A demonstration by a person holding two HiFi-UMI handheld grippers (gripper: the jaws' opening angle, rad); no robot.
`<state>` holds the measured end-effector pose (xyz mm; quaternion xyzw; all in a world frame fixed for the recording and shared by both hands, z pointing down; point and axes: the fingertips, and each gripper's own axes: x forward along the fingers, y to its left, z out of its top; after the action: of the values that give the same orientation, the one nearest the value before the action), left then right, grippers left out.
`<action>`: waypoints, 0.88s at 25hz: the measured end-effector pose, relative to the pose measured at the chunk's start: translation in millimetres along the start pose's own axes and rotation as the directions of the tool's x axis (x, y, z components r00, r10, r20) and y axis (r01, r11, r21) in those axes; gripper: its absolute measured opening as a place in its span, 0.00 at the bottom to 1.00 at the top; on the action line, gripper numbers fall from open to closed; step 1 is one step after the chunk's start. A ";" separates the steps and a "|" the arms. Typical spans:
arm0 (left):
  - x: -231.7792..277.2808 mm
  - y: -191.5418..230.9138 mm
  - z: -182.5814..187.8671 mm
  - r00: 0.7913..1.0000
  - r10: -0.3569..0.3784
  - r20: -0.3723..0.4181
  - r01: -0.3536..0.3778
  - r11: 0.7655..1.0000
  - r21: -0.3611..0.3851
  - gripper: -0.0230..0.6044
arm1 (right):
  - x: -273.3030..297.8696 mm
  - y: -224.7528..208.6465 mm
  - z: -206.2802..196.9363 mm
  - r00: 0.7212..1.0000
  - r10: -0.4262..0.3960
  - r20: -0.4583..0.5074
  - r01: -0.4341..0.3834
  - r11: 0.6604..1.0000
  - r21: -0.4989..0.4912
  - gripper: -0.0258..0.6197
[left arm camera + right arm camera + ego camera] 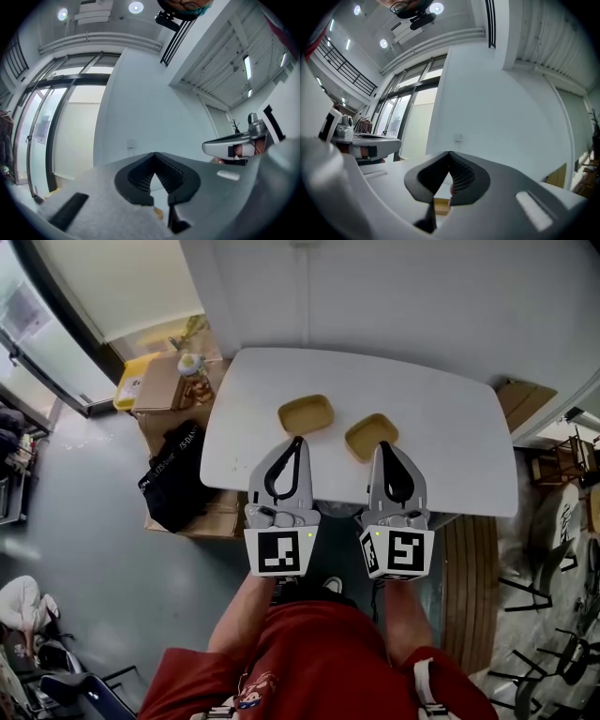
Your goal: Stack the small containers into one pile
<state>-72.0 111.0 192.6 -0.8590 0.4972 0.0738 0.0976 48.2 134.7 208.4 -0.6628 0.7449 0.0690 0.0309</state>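
Nothing is stacked yet: one shallow tan rectangular container and its matching partner lie side by side, apart, on the white rounded table, while the left gripper and right gripper hover just short of them, jaws closed on nothing.

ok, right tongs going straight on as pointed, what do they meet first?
Probably the right container: the right tongs end at its near rim in the head view. But the right gripper view shows it low under the tips, white wall ahead, so they may pass over it. Height is unclear.
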 end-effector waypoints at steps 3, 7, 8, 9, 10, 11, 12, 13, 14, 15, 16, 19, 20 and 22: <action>-2.5 -4.1 -1.9 1.000 0.010 -0.011 -0.010 1.000 0.001 0.04 | -3.9 -4.6 -2.4 1.000 0.010 -0.001 -0.010 1.000 0.010 0.04; -6.3 -11.2 -7.5 0.999 0.023 -0.025 -0.023 1.000 0.013 0.04 | -9.8 -11.1 -8.6 1.000 0.018 -0.001 -0.018 0.999 0.037 0.04; -6.5 -14.1 -7.8 0.999 0.027 -0.028 -0.026 1.000 0.015 0.04 | -11.3 -13.2 -8.9 1.000 0.023 0.001 -0.023 0.999 0.040 0.04; -6.6 -17.4 -7.6 0.999 0.030 -0.031 -0.029 0.999 0.018 0.04 | -13.1 -15.6 -8.8 1.000 0.028 0.003 -0.028 0.999 0.042 0.04; -6.8 -21.2 -7.5 0.999 0.032 -0.034 -0.032 0.999 0.023 0.04 | -15.1 -18.5 -8.9 1.000 0.030 0.005 -0.031 0.998 0.046 0.04; -7.0 -25.6 -7.4 0.999 0.035 -0.037 -0.034 0.999 0.028 0.04 | -17.4 -22.0 -9.4 0.999 0.033 0.006 -0.033 0.998 0.049 0.04; -7.0 -30.7 -7.3 0.998 0.039 -0.038 -0.038 0.999 0.031 0.04 | -20.0 -26.0 -10.3 0.999 0.038 0.007 -0.038 0.998 0.051 0.04; -6.7 -36.5 -7.3 0.998 0.045 -0.039 -0.044 0.998 0.034 0.04 | -22.8 -30.7 -11.5 0.999 0.045 0.007 -0.046 0.998 0.054 0.04; -6.2 -42.7 -7.4 0.998 0.050 -0.040 -0.048 0.998 0.039 0.04 | -25.6 -36.0 -12.8 0.999 0.053 0.008 -0.053 0.997 0.057 0.04; -5.4 -49.1 -7.9 0.998 0.053 -0.044 -0.051 0.997 0.049 0.04 | -28.2 -41.6 -14.3 0.998 0.058 0.008 -0.058 0.996 0.062 0.04; -4.7 -55.0 -8.9 0.997 0.053 -0.049 -0.050 0.997 0.064 0.04 | -30.5 -46.8 -15.7 0.998 0.061 0.010 -0.061 0.996 0.067 0.04; -4.1 -67.8 -12.7 0.997 0.055 -0.063 -0.049 0.995 0.087 0.04 | -35.9 -54.2 -17.7 0.997 0.075 0.029 -0.077 0.993 0.094 0.04; -4.3 -70.3 -12.3 0.996 0.060 -0.060 -0.055 0.995 0.080 0.04 | -37.1 -54.4 -16.7 0.996 0.084 0.038 -0.088 0.991 0.103 0.04; -4.1 -74.8 -9.8 0.996 0.067 -0.056 -0.062 0.995 0.078 0.04 | -39.6 -56.1 -12.5 0.994 0.095 0.054 -0.100 0.989 0.109 0.04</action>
<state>-8.8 148.4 210.1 -0.8399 0.5298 0.0329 0.1132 109.1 165.6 222.7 -0.6210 0.7782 0.0449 0.0825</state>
